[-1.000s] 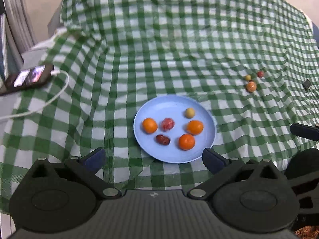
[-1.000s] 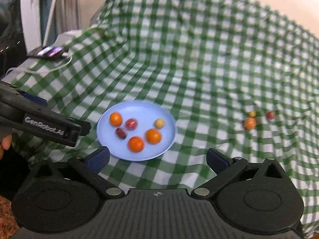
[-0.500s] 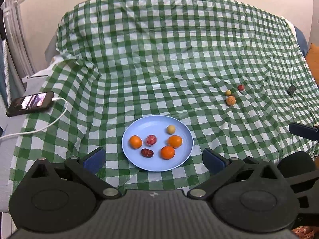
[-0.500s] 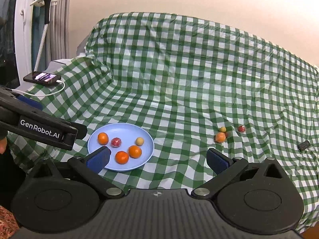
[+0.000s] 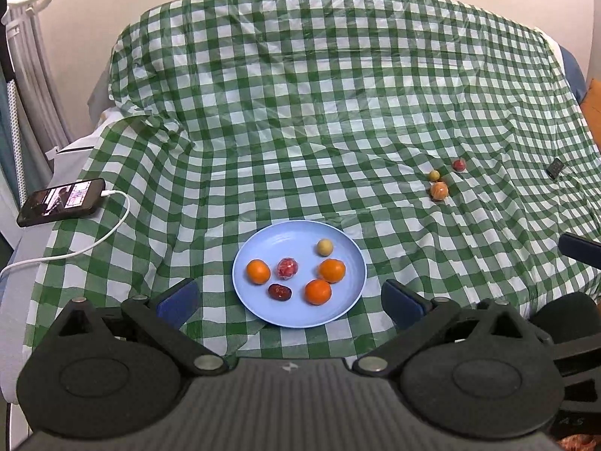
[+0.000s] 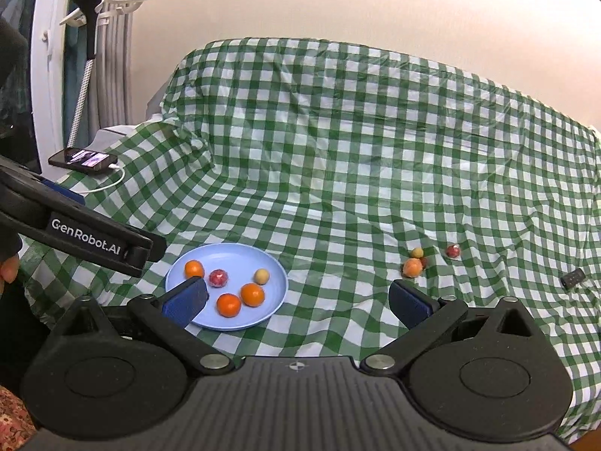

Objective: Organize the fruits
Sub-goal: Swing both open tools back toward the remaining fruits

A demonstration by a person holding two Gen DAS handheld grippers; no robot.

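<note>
Left gripper [image 5: 289,302] fingers wide, empty, over near rim of blue plate [image 5: 259,315]. Right gripper [image 6: 298,302] also wide, nothing held. Plate has 6 fruits incl 3 oranges [image 5: 318,291]. 3 loose fruits [image 6: 412,267] on checked cloth [image 6: 338,150], well right of plate.

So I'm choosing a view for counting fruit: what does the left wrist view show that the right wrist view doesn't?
Only the left wrist view shows the dark red fruit on the plate; in the right wrist view a tool finger covers that spot. Only the right wrist view shows the left tool's branded arm and a fingertip. Both show the plate, three loose fruits, the phone and the open right tool.
</note>
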